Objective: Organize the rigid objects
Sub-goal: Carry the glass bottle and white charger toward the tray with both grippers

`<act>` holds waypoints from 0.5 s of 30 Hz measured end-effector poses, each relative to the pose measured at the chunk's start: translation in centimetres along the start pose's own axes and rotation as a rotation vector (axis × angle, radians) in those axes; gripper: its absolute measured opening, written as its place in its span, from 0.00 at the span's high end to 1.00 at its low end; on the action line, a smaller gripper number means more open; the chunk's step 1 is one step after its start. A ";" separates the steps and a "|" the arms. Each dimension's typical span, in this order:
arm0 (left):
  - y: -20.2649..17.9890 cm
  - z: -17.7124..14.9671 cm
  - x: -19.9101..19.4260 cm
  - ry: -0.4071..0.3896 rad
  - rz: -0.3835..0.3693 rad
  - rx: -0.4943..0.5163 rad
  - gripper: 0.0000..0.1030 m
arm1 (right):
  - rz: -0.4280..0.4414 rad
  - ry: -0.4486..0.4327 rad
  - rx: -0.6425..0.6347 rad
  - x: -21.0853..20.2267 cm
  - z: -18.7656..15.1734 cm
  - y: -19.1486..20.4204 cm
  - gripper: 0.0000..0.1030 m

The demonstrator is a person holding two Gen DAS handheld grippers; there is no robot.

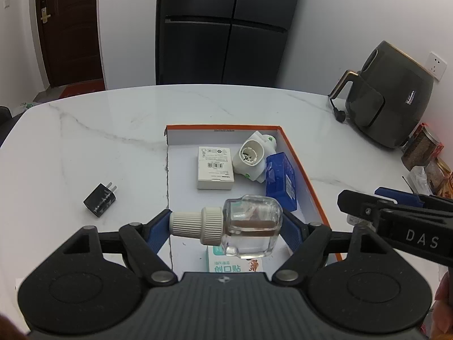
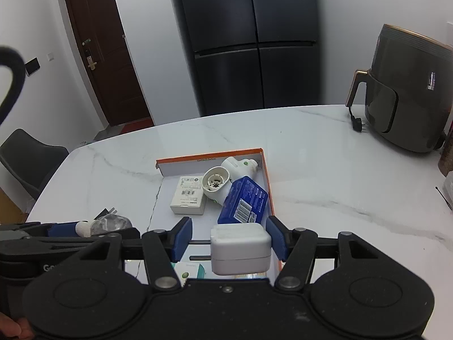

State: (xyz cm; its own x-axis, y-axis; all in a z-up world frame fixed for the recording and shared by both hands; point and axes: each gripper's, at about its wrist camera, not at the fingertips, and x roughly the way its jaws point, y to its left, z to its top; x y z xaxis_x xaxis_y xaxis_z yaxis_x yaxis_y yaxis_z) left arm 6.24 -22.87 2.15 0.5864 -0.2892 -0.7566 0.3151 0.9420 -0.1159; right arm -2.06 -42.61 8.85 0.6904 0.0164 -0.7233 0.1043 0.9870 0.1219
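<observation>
My left gripper (image 1: 226,228) is shut on a clear glass bottle (image 1: 252,226) with a ribbed white cap, held sideways over the near part of the orange-rimmed box lid (image 1: 300,158). My right gripper (image 2: 229,240) has its jaws apart around a white charger block (image 2: 240,249); only the right pad touches it, and a gap shows on the left. In the lid lie a flat white box (image 1: 215,168), a white plug-in device (image 1: 252,157), a blue box (image 1: 280,181) and a teal-and-white packet (image 1: 226,263). A black plug adapter (image 1: 100,199) lies on the marble table left of the lid.
A dark air fryer (image 1: 393,99) with its cord stands at the table's back right. Jars and packets (image 1: 424,153) crowd the right edge. A black fridge (image 1: 223,28) and a brown door stand behind. A dark chair (image 2: 31,161) is at the left.
</observation>
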 end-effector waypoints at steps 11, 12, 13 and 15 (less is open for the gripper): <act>-0.1 0.5 0.8 0.010 0.001 -0.009 0.21 | 0.005 0.007 -0.011 1.2 1.2 -0.2 0.32; -0.2 0.5 0.9 0.012 0.001 -0.009 0.21 | 0.005 0.007 -0.011 1.3 1.3 -0.2 0.32; -0.2 0.5 1.0 0.013 0.000 -0.009 0.21 | 0.005 0.008 -0.012 1.3 1.3 -0.2 0.32; -0.3 0.6 1.2 0.015 0.001 -0.009 0.21 | 0.006 0.008 -0.011 1.5 1.4 -0.3 0.32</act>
State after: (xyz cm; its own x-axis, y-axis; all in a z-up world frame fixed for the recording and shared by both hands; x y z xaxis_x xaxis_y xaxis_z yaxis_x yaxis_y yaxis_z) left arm 7.30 -23.58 1.71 0.5752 -0.2859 -0.7664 0.3075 0.9438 -0.1213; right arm -0.07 -43.13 8.71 0.6853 0.0231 -0.7279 0.0927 0.9886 0.1186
